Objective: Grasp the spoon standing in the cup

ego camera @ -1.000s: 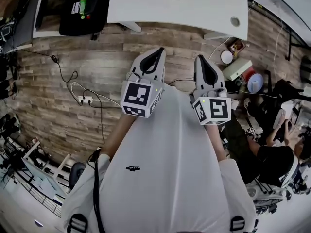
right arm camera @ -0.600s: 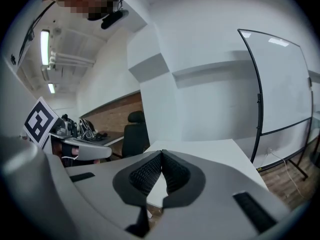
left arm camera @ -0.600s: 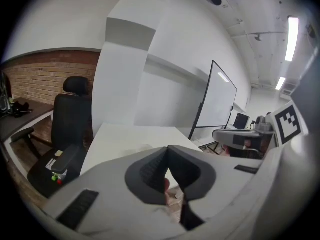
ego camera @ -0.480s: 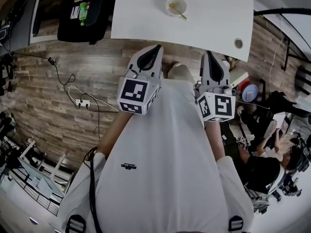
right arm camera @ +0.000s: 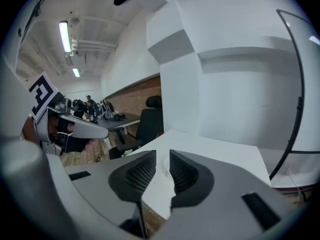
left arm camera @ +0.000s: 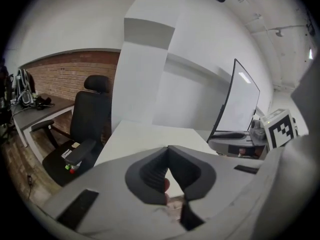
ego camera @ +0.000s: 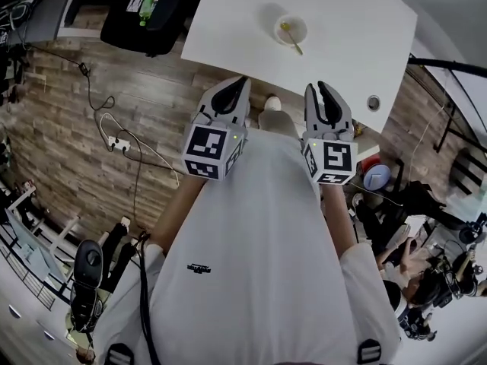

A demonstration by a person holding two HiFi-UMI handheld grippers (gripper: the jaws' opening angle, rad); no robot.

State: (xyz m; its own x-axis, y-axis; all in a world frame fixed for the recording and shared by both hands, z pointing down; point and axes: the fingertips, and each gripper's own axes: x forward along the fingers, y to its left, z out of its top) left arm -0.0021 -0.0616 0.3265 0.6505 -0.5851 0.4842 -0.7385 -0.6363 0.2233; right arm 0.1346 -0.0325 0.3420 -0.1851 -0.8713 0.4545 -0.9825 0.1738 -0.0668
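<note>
A small white cup [ego camera: 290,29] stands on the white table [ego camera: 342,21], with a gold-coloured spoon [ego camera: 292,39] leaning out of it toward me. Both grippers hover over the wood floor, short of the table's near edge and well apart from the cup. My left gripper [ego camera: 243,80] has its tips touching in the left gripper view [left arm camera: 168,148], with nothing in them. My right gripper [ego camera: 320,89] has its jaws opening; the gap [right arm camera: 162,158] holds nothing, and only the tabletop shows through it.
A black office chair [ego camera: 148,10] stands left of the table. Cables and a power strip [ego camera: 116,141] lie on the floor at the left. A round cable hole [ego camera: 373,103] sits near the table's right corner. A seated person [ego camera: 415,253] and clutter are at the right.
The table has come further into view, and the cup with its spoon now shows whole. The right gripper's jaws, shut before, now stand apart. The left jaws stay shut.
</note>
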